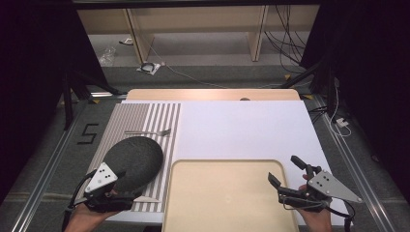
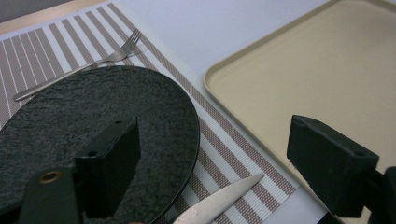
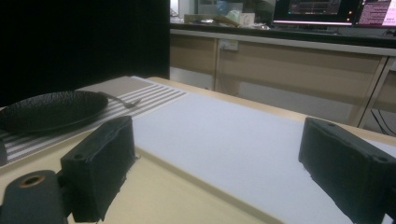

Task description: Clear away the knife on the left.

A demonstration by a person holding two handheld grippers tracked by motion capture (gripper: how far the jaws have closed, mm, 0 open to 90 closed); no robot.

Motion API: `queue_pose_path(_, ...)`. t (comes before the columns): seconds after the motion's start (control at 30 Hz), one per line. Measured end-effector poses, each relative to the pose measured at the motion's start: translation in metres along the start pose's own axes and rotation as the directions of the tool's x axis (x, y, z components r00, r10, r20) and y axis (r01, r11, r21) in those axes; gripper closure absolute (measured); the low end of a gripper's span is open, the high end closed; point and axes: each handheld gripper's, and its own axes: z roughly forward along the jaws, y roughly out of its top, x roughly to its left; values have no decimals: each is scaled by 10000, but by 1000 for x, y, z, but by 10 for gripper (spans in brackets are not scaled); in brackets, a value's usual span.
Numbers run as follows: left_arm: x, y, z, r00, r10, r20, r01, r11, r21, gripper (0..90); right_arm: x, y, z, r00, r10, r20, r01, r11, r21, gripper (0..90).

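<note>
The left gripper [image 1: 126,180] is seen in the high view at the near left of the desk [image 1: 241,125], its jaws spread wide and nothing pinched between them. In the left gripper view one jaw stands over the near rim of the dark plate [image 2: 93,135] and the other over the gap toward the beige tray [image 2: 303,79]; whether the plate is touched cannot be told. The plate lies on the striped placemat [image 1: 145,116], directly ahead of the left gripper at about 12 o'clock, and is much nearer to this gripper than to the right one. A knife [image 2: 219,205] lies on the mat just beside the plate's near edge, its blade tip directed toward the tray at roughly 3 o'clock in the high view. A fork [image 1: 147,132] lies beyond the plate at 12 o'clock, apart from it, its long axis running from 9 to 3 o'clock with the tines toward 3. The right gripper [image 1: 286,170] is held at the tray's right edge, jaws likewise spread and empty, well apart from the plate. The tray is judged to offer open room at 3 o'clock of the plate; its raised rim and the knife are judged the obstacles to be cleared in any transfer.
</note>
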Motion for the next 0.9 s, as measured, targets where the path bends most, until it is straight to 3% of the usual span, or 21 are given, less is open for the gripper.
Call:
queue_pose_path(0.47, 16, -6, -4, 9995, 238, -214, -213, 9938, 1092, 176, -1, 0, 0, 10000, -20, 7, 20, 10000, 0, 115)
queue_pose_path(0.73, 25, -12, -5, 9994, 261, -241, -216, 9846, 1735, 176, -1, 0, 0, 10000, -27, 16, 27, 9999, 97, 115)
queue_pose_path(0.9, 33, -18, -7, 9990, 329, -300, -254, 9744, 2234, 179, 0, 0, 1, 10000, -28, 14, 28, 10000, 56, 115)
